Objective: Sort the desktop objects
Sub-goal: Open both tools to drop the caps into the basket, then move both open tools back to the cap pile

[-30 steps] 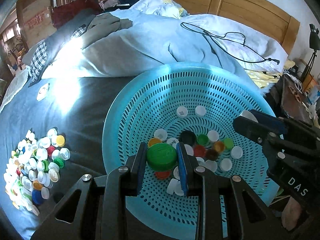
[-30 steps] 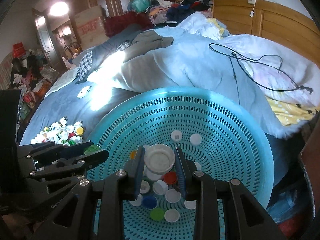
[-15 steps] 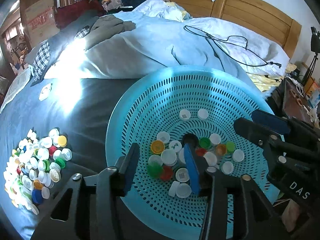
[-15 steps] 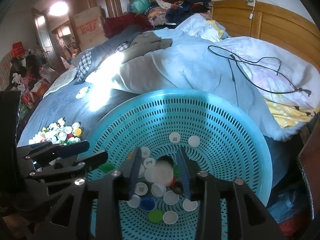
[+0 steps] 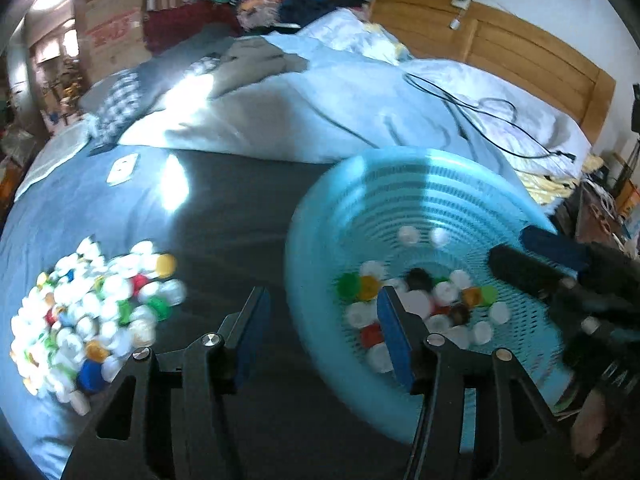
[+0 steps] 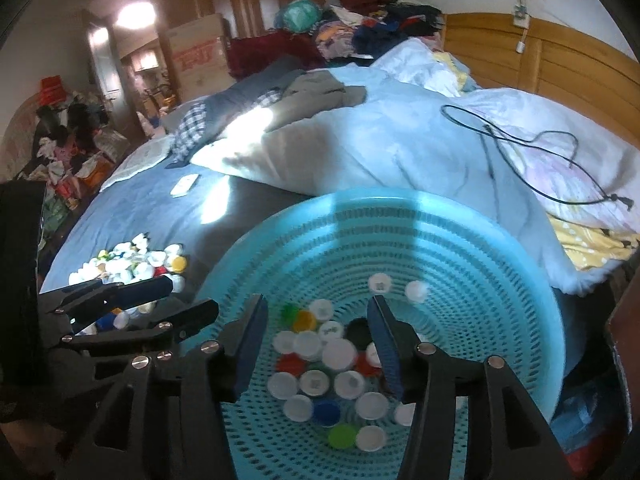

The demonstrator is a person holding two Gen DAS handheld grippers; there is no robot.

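Observation:
A round turquoise perforated basket [image 5: 420,160] [image 6: 400,200] sits on the bed and holds several bottle caps [image 5: 420,304] [image 6: 328,364], white, red, green, orange and black. A loose pile of caps [image 5: 92,308] [image 6: 136,260] lies on the blue sheet to its left. My left gripper [image 5: 322,312] hangs over the basket's left rim and the dark cloth, jaws opening, nothing between them. My right gripper [image 6: 318,320] hovers above the caps inside the basket, jaws opening and empty. Each gripper also shows in the other's view: the left gripper [image 6: 192,296], the right gripper [image 5: 510,246].
A crumpled pale duvet [image 5: 320,112] with a black cable [image 6: 520,152] lies behind the basket, before a wooden headboard [image 5: 520,52]. A small white object [image 5: 122,168] rests on the sheet. Clothes and a cardboard box [image 6: 196,52] stand at the back.
Both grippers opened. The left one let go of a green cap and the right one a white cap, both dropping into the basket. The left gripper shifted left toward the pile.

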